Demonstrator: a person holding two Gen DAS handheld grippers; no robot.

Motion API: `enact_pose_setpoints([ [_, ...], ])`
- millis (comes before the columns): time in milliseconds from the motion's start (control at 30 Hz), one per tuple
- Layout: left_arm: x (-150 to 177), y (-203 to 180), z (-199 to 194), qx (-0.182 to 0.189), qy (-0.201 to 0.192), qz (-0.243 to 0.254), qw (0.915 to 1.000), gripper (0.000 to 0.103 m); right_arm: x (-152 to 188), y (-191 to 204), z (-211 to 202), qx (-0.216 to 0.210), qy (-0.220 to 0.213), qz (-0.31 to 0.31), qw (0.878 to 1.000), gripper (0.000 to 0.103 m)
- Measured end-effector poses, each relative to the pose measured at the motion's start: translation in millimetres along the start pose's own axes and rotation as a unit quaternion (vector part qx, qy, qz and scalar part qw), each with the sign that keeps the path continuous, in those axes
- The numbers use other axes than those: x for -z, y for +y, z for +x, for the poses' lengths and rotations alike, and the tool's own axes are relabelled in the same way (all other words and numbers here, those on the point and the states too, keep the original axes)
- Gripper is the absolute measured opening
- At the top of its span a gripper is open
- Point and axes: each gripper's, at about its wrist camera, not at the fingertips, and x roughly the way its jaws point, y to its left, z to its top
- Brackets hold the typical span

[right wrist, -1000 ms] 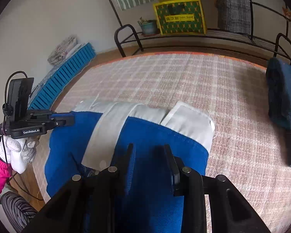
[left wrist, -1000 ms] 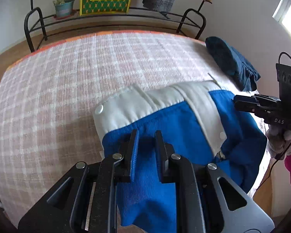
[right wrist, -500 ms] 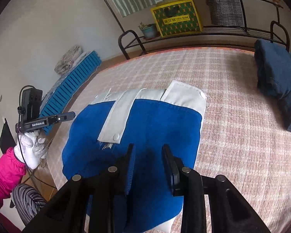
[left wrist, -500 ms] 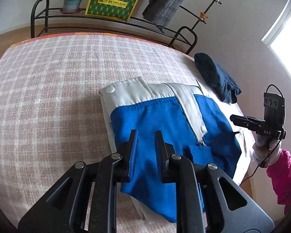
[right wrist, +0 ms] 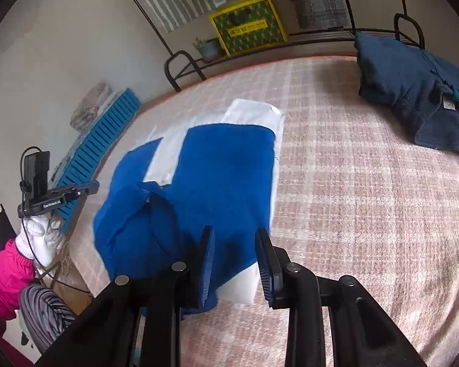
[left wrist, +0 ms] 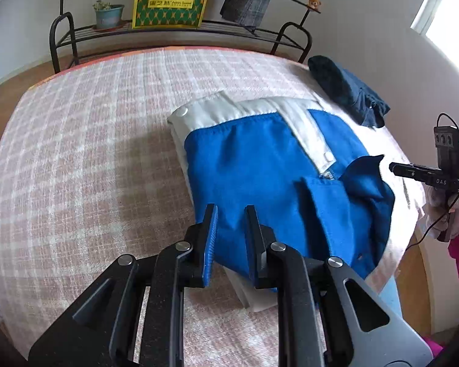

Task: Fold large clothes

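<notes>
Bright daylight from window [left wrist: 443, 9], glare at right; strong fisheye warp, dark vignetted corners.

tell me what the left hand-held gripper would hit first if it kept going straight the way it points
Most likely the blue and white garment: the left hand-held gripper is open, and the blue fabric lies directly past its fingertips on the checked bed cover. Height above it is unclear.

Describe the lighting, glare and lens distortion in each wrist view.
Left wrist view: a window at upper right blows out white and washes the bed's right edge; fisheye bends the far edge into an arc. Right wrist view: even, soft light, no glare; dark vignette corners, the blue jacket sharp, the open right gripper looming large.
</notes>
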Motion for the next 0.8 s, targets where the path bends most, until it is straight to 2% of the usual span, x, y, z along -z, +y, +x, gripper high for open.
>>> enact_pose_setpoints([
  [100, -8.7, -18.3, -14.3, 0.048, -0.017, 0.007, 0.9987, 0.015, -0.6, 33.2, -11.5, -0.065, -0.018, -0.034, 0.997, 0.029],
  [167, -13.6, -32.2, -10.0, 0.076, -0.01, 0.016, 0.9969, 0.015, -3.6, 56.6, -1.7, -0.08, -0.008, -0.063, 0.995, 0.029],
  [267, -18.6, -53.1, 9.3, 0.097, 0.011, 0.029, 0.9948, 0.015, -7.5, 83.3, 25.0, -0.067, 0.005, -0.101, 0.993, 0.029],
  [367, -17.6, -66.9, 26.4, 0.1, 0.027, 0.041, 0.9938, 0.015, -14.1, 91.3, 51.4, -0.048, 0.013, -0.116, 0.992, 0.029],
  [433, -15.5, -70.7, 38.3, 0.089, 0.037, 0.051, 0.9941, 0.015, -17.2, 87.5, 64.2, -0.031, 0.019, -0.117, 0.992, 0.029],
  [500, -9.4, -67.4, 52.1, 0.078, 0.054, 0.048, 0.9944, 0.015, -18.8, 72.6, 76.9, -0.008, 0.03, -0.099, 0.995, 0.029],
  [567, 0.0, -62.6, 69.5, 0.067, 0.077, 0.044, 0.9937, 0.017, -15.4, 42.4, 87.6, 0.003, 0.049, -0.038, 0.998, 0.027],
  [600, 5.3, -59.6, 75.2, 0.066, 0.082, 0.043, 0.9935, 0.017, -11.9, 26.2, 94.1, -0.007, 0.06, 0.001, 0.998, 0.024],
  [667, 10.8, -54.0, 76.8, 0.074, 0.079, 0.03, 0.9937, 0.018, -6.6, 9.6, 91.0, -0.041, 0.054, 0.05, 0.996, 0.023],
  [733, 9.9, -50.1, 67.8, 0.083, 0.071, 0.014, 0.9939, 0.018, -5.4, 8.9, 76.1, -0.045, 0.043, 0.052, 0.997, 0.028],
  [800, 9.5, -44.9, 52.8, 0.085, 0.055, 0.007, 0.9948, 0.023, -3.4, 10.6, 56.1, -0.047, 0.026, 0.036, 0.998, 0.042],
])
